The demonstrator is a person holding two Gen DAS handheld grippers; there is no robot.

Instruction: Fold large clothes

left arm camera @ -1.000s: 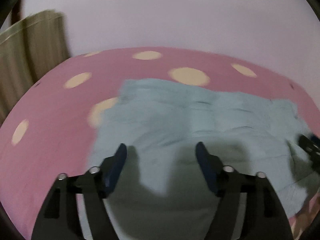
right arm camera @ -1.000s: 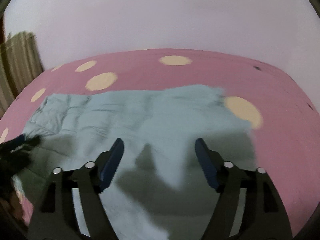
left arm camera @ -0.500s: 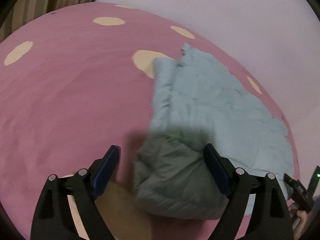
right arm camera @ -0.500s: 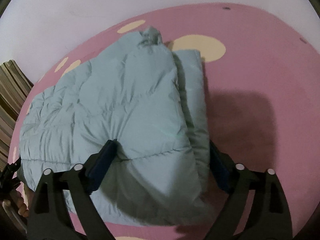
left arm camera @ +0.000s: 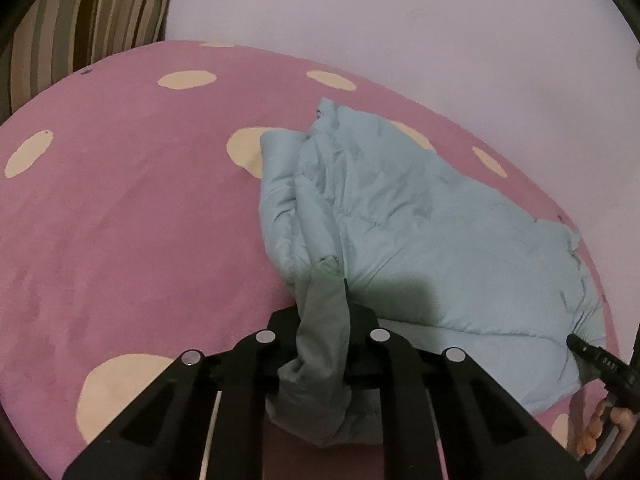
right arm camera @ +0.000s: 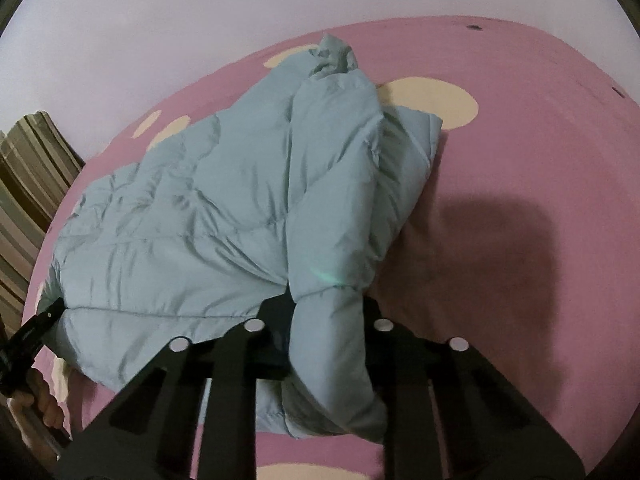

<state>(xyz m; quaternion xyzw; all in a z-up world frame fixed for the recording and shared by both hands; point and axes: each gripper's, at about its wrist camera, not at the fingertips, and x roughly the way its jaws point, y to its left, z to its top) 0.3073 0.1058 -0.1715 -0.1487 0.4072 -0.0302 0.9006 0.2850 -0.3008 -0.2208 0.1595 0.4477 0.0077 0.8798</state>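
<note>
My left claw is clamped on a bunched corner of the jacket; my right claw is clamped on another bunched end. The jacket lies puffed and creased on the bed — pink cover, cream spots. Behind it a plain pale wall; a striped curtain hangs at the bed's far corner.

Pink spotted bedspread, pale wall, striped curtain

Pale blue-grey jacket is showing against a pink bedspread dotted with cream spots; black hand-held gripper frames; olive-and-tan striped curtain is hanging behind.
</note>
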